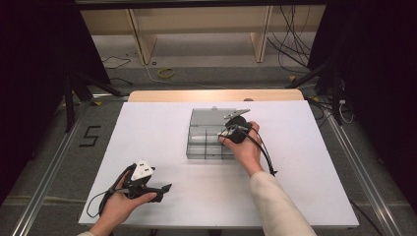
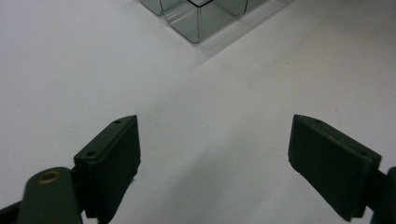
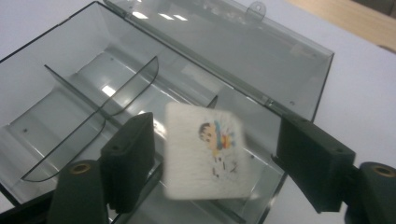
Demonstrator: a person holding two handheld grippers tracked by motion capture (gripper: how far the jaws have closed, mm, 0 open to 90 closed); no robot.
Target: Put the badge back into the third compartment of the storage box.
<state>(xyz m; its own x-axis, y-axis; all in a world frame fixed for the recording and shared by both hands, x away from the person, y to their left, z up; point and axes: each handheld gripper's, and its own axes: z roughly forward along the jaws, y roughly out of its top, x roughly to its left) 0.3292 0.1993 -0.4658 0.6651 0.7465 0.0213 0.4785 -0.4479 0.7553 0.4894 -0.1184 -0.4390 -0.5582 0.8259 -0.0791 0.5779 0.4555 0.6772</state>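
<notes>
1. A white worktop (image 1: pixel 162 142) carries a clear grey plastic box (image 1: pixel 209 133) a little right of its centre, nearer the far edge than the near one.
2. The box stands open, its lid (image 3: pixel 243 51) folded back flat toward the far edge. In the right gripper view, curved dividers (image 3: pixel 112 95) split the inside into compartments.
3. The right gripper (image 1: pixel 231 132), held in the person's right hand (image 1: pixel 246 147), hangs over the right end of the box.
4. In the right gripper view its jaws stand well apart. Between them is a small white square card (image 3: pixel 204 151) with a cartoon figure printed on it, blurred, over the box's nearest compartment. It seems to touch neither jaw; whether it rests in the box or is in the air I cannot tell.
5. The left gripper (image 1: pixel 160 189), in the left hand (image 1: pixel 118 201), sits low near the worktop's near left corner, well apart from the box.
6. In the left gripper view its jaws are spread wide over bare white surface, with a corner of the box (image 2: pixel 198 21) at the top edge.
</notes>
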